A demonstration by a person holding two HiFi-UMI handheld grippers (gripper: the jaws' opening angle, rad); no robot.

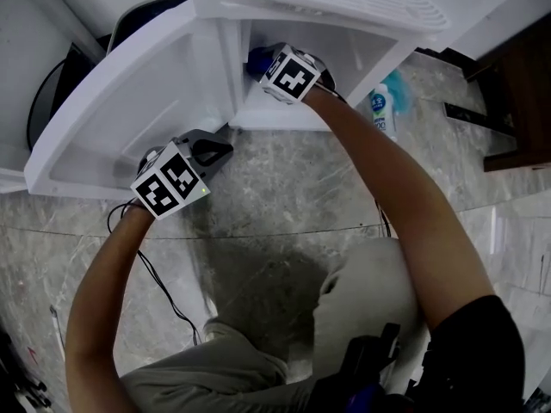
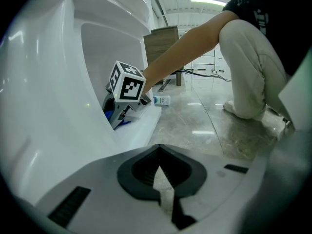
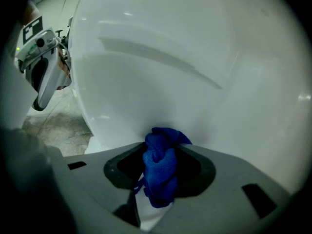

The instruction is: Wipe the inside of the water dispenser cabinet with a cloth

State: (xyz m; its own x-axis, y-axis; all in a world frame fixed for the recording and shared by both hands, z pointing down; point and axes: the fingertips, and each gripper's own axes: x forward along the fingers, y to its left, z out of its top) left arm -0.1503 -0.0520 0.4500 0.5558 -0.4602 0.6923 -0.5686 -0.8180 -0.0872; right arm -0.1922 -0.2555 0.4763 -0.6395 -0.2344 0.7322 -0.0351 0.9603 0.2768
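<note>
Right gripper (image 3: pixel 159 177) clamps the bunched blue cloth (image 3: pixel 157 155) at the cabinet's inner wall (image 3: pixel 185 72), left gripper (image 2: pixel 163 177) pinched together on nothing; hard wiping could tug the cloth free.

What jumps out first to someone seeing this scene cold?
The bright blue cloth stands out first, bunched in the right gripper right at the cabinet's white inner wall. Next comes the open cabinet door at the head view's left, with the left gripper shut and empty beside it.
</note>
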